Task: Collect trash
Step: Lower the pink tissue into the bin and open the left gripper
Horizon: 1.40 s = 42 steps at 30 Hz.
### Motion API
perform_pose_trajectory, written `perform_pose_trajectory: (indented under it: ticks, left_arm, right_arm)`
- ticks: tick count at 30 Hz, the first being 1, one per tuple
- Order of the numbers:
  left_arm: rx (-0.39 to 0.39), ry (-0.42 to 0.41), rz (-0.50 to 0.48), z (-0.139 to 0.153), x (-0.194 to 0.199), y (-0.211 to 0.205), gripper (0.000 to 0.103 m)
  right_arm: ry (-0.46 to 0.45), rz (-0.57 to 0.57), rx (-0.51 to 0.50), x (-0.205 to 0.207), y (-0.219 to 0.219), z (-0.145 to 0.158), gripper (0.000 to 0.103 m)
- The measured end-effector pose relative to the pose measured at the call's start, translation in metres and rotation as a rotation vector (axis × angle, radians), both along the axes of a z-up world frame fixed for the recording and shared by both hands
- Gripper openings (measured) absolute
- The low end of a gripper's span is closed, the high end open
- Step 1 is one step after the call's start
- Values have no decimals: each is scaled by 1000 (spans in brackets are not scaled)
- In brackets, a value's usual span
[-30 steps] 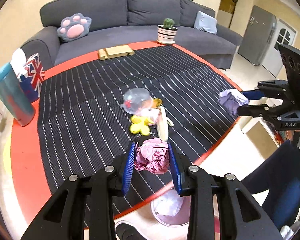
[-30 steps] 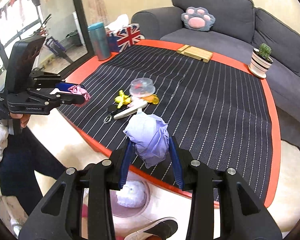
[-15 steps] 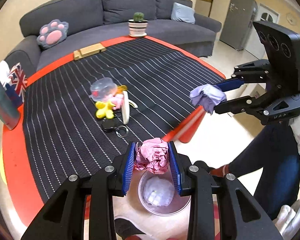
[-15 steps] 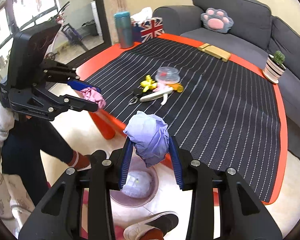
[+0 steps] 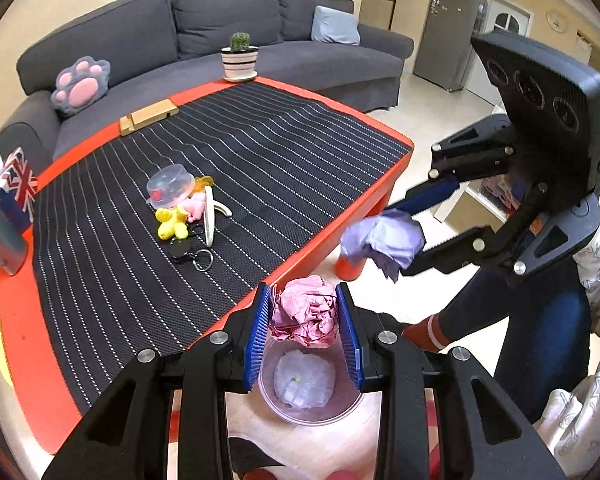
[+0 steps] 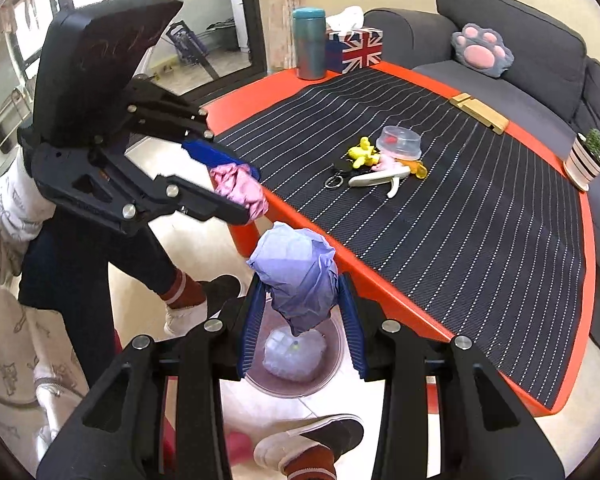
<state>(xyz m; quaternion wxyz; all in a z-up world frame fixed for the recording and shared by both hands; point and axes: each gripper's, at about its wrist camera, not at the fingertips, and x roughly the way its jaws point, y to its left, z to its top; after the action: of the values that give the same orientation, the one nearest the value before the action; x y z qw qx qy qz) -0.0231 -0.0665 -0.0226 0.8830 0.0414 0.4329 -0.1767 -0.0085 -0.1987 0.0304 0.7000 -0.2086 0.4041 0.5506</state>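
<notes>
Below both tools, on the floor just off the edge of the surface [image 5: 328,236], stands the round bin [image 5: 332,410] with pale trash already inside. The left tool [image 5: 305,332] is clamped on a pink paper wad [image 5: 306,312]; the right tool [image 6: 300,320] is clamped on a lilac paper wad [image 6: 296,268]. Both wads hang over the bin mouth, apart from each other.

Risks from this position, as a judgement:
- Light crumpled paper may cling to a ribbed pad [image 5: 256,336] when the jaws part, then fall off-centre.
- The lilac wad droops below its pads — a loose fold could catch the bin rim and tip out onto the floor.
- Releasing both at once over a small opening could make one wad bounce off the other.

On the red surface, a striped black mat [image 5: 188,184] carries a cluster of small items: a clear lidded cup [image 5: 170,186], a yellow toy [image 5: 172,222], a key reel [image 5: 182,248]. A potted cactus [image 5: 240,58], wooden block [image 5: 148,116], flag-print tissue box [image 6: 354,50] and teal tumbler [image 6: 309,42] stand near its edges. A grey sofa [image 5: 220,16] with a paw cushion [image 5: 80,86] lies beyond.
</notes>
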Motion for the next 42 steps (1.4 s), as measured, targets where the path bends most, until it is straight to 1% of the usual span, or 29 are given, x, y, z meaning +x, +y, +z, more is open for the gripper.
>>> perform_pose_trajectory:
  ticks: [4, 5, 7, 9, 12, 16, 19, 36, 42]
  left_arm:
    - [-3, -2, 15, 1, 0, 5, 33]
    - [-3, -3, 15, 2, 0, 5, 33]
    - [-4, -5, 13, 3, -1, 4, 33]
    - [-5, -7, 11, 4, -2, 3, 33]
    - [-3, -4, 10, 4, -1, 3, 33]
    - [-2, -1, 7, 3, 0, 3, 33]
    - [-1, 2, 0, 2, 1, 2, 33]
    - [6, 3, -53, 3, 3, -10, 33]
    - [8, 1, -70, 3, 3, -15, 33]
  right_arm:
    - [9, 15, 1, -2, 0, 1, 40]
    - [13, 21, 5, -3, 0, 1, 43]
    - [23, 25, 18, -3, 0, 2, 71]
    - [21, 18, 22, -1, 1, 3, 79]
    - [19, 2, 22, 1, 1, 2, 87]
    - [22, -20, 26, 5, 0, 2, 91]
    - [22, -32, 30, 8, 0, 3, 92]
    - [7, -106, 27, 18, -7, 2, 94]
    - [0, -145, 42, 23, -15, 6, 94]
